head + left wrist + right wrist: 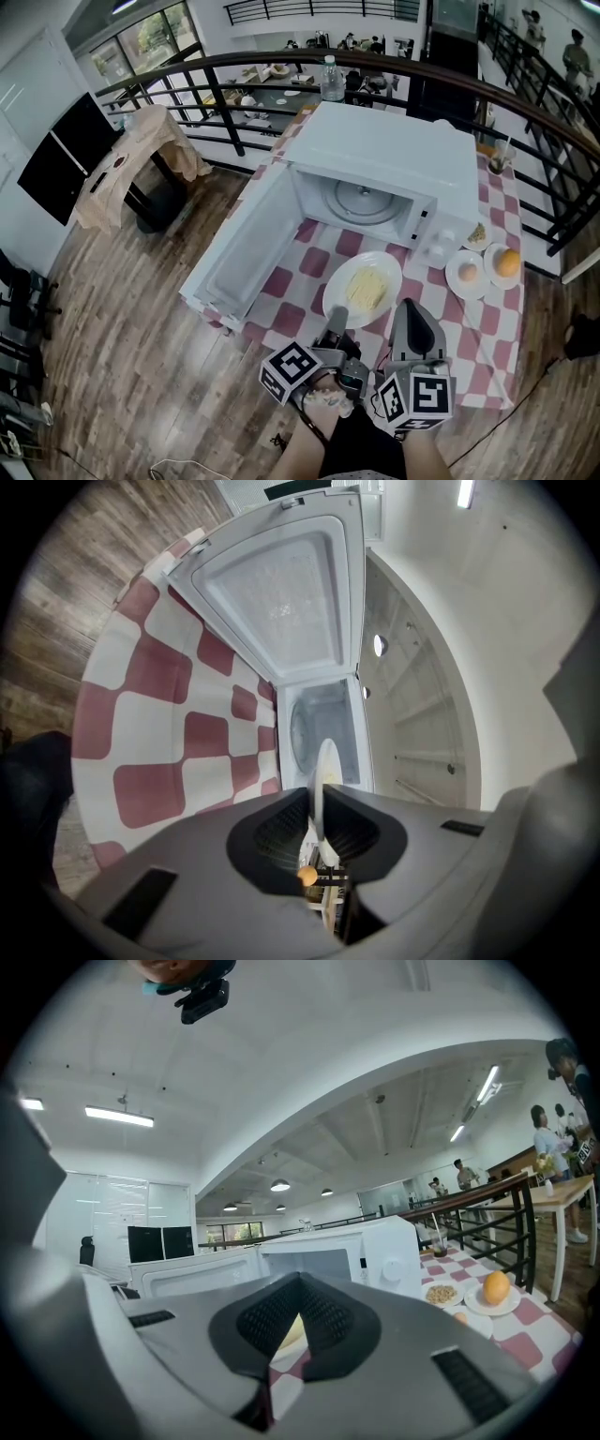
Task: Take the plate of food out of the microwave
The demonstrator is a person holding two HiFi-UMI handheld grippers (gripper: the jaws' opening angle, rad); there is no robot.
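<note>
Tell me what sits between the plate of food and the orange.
A small white plate with a pale egg-like item, resting on the checkered tablecloth. The head view shows it.

The tabletop (473,361) is lying under a red-and-white checked cloth (291,281). A white microwave (394,155) is sitting on it toward the far side, its door hanging open at the left. Beside the microwave's right end, three small plates (466,275) are resting close together, one carrying an orange (507,262).

Bright, even indoor light from ceiling strips (119,1116); strong fisheye curvature, dark vignetted corners.
</note>
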